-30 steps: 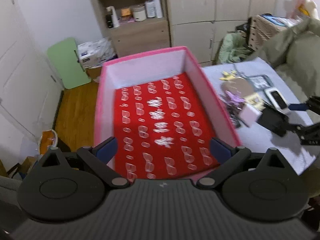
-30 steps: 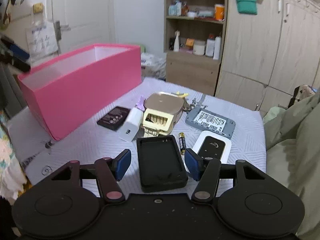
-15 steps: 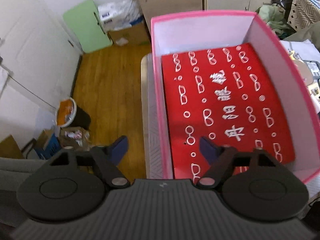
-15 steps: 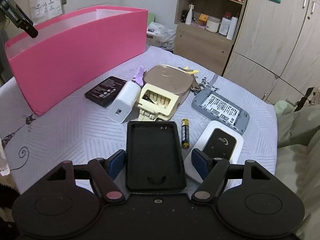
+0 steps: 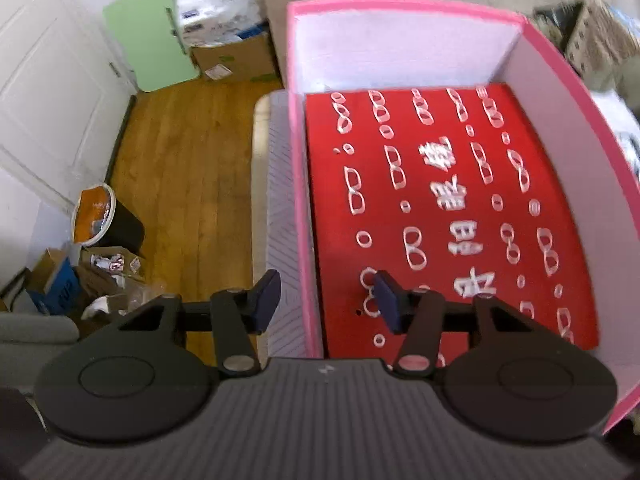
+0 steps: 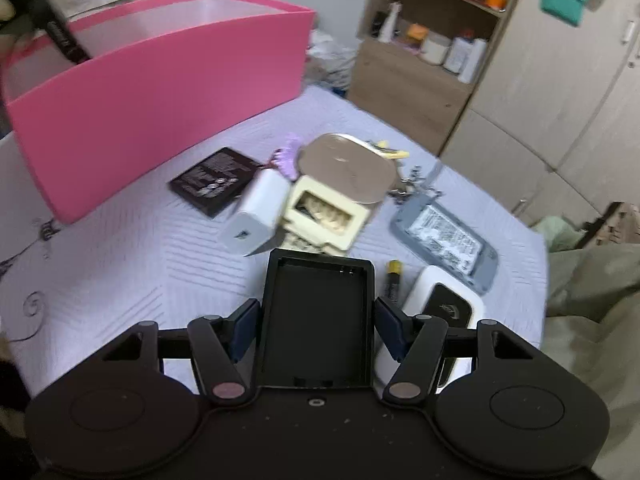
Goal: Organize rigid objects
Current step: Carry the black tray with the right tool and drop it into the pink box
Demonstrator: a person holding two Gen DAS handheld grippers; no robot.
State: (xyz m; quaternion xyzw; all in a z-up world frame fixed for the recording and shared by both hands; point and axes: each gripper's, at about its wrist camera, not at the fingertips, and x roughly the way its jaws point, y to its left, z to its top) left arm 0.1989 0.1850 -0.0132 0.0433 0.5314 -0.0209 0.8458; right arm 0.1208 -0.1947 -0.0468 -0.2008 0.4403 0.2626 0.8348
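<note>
The pink box (image 5: 301,184) has a red patterned floor (image 5: 436,264) and holds nothing. My left gripper (image 5: 326,302) straddles its left wall, one finger outside, one inside. Its jaws are closing and a gap still shows on both sides of the wall. In the right wrist view the pink box (image 6: 160,92) stands at the back left. My right gripper (image 6: 318,330) has a shallow black case (image 6: 318,320) between its fingers. Those jaws are closing, with both pads against the case's sides.
On the grey-white cloth (image 6: 120,264) lie a white charger (image 6: 260,212), a cream holder (image 6: 324,216) under a round tan lid (image 6: 344,168), a dark card (image 6: 212,180), a battery (image 6: 392,280), a white pocket router (image 6: 440,308) and a grey cover (image 6: 444,236). Left of the table's edge (image 5: 272,200) is wooden floor with a bin (image 5: 104,216).
My left gripper moved from over the box's middle to its left wall and its jaws narrowed. My right gripper slid forward around the black case and closed in on its sides.
</note>
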